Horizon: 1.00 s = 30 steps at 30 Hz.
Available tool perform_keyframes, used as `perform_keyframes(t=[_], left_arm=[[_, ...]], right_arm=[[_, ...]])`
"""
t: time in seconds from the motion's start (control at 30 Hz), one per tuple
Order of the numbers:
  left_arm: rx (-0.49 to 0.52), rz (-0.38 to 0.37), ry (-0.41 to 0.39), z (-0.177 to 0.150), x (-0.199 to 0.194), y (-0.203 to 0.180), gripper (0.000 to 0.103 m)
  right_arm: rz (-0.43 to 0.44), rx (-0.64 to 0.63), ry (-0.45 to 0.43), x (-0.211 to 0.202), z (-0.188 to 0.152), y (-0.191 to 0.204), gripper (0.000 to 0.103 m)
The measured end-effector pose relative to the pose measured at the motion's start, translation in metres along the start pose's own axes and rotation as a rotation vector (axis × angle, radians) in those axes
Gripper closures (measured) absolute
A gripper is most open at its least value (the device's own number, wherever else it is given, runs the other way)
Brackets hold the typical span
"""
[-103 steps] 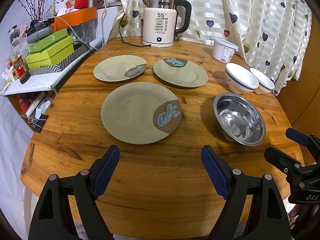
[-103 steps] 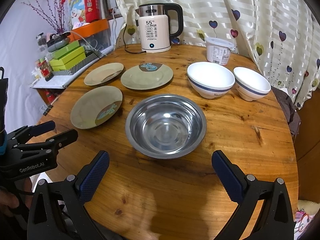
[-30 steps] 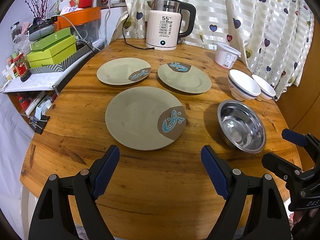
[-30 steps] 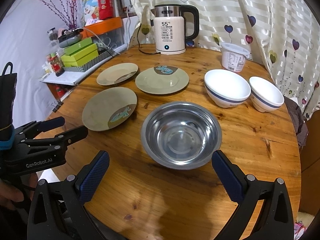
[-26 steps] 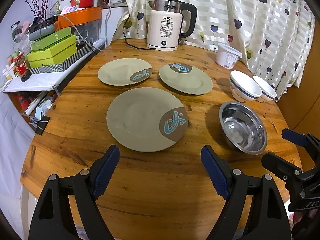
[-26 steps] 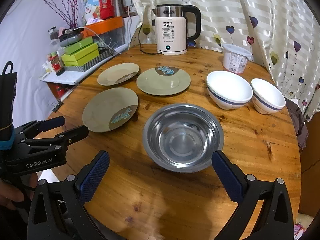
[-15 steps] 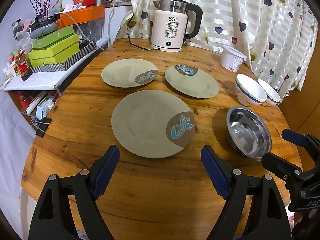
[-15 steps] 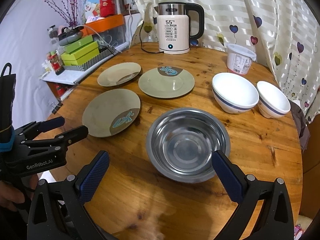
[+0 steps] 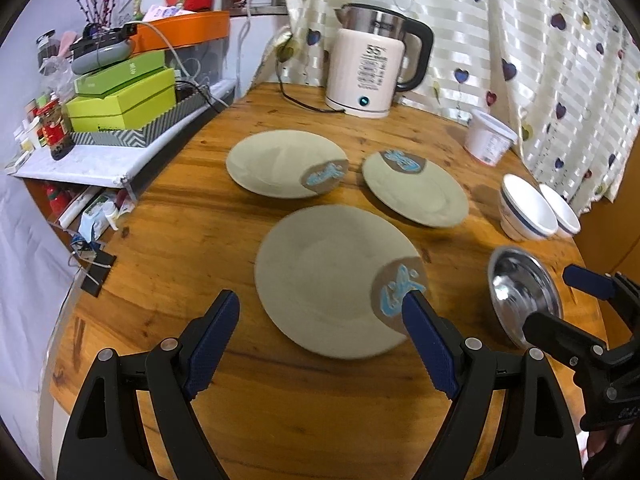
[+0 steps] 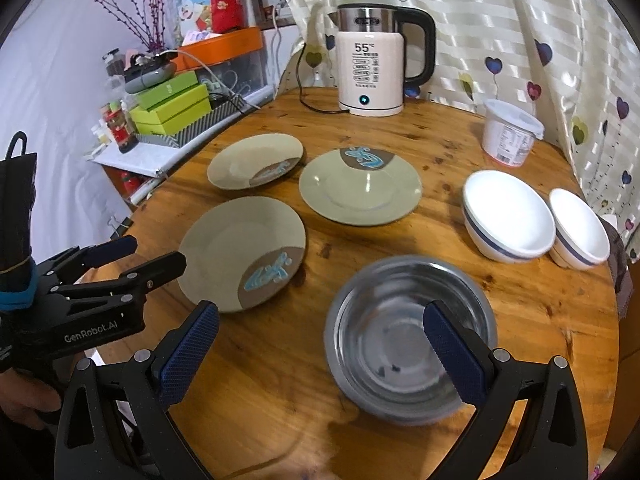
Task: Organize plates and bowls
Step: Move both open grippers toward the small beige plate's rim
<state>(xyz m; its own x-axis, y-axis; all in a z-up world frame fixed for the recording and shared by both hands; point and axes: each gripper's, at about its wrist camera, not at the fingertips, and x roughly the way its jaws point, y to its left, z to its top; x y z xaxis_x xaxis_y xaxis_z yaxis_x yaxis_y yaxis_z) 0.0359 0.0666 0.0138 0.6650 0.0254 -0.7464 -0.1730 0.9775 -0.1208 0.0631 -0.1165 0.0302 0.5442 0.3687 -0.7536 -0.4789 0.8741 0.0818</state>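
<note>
A kettle (image 10: 370,80) stands at the top centre of the right wrist view, at the far edge of the round worktop (image 10: 280,420), with a white tub (image 10: 510,136) to its right before a heart-print curtain (image 10: 540,20). Green boxes (image 10: 168,110) sit stacked on a shelf in the upper left.

Three plates lie apart on the wood: a far plate (image 9: 286,168), a middle plate (image 9: 416,194) and a near plate (image 9: 336,280). Two white bowls (image 10: 508,214) sit side by side at the right, and a steel bowl (image 10: 408,344) lies in the lower centre.

The left tool (image 9: 320,348) hovers low over the worktop, wide open and empty; the near plate's nearer rim lies between its fingers, the right pad overlapping the blue motif. The right tool (image 10: 320,360) is likewise wide open and empty, with its right finger in front of the steel bowl's interior and its left finger just below the near plate. A hand (image 10: 20,400) grips the left tool's handle at the lower left.
</note>
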Motion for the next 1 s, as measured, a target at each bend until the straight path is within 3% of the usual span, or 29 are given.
perform_keyframes(t=[0.27,0.5,0.63,1.0], left_arm=[[-0.046,0.014,-0.027,0.019,0.006,0.025,0.019],[-0.105,-0.015,-0.045,0.044,0.018,0.051,0.019],[-0.119,-0.023,-0.042,0.058,0.03,0.062,0.023],[-0.184,-0.058,-0.011,0.089,0.078,0.09,0.026]], right_arm=[[0.015,-0.034,-0.004,0.017,0.033,0.009,0.001],[0.077,-0.04,0.011,0.037,0.071,0.011,0.009],[0.106,-0.041,0.042,0.056,0.097,0.01,0.02],[0.225,-0.015,0.171,0.134,0.156,0.008,0.026]])
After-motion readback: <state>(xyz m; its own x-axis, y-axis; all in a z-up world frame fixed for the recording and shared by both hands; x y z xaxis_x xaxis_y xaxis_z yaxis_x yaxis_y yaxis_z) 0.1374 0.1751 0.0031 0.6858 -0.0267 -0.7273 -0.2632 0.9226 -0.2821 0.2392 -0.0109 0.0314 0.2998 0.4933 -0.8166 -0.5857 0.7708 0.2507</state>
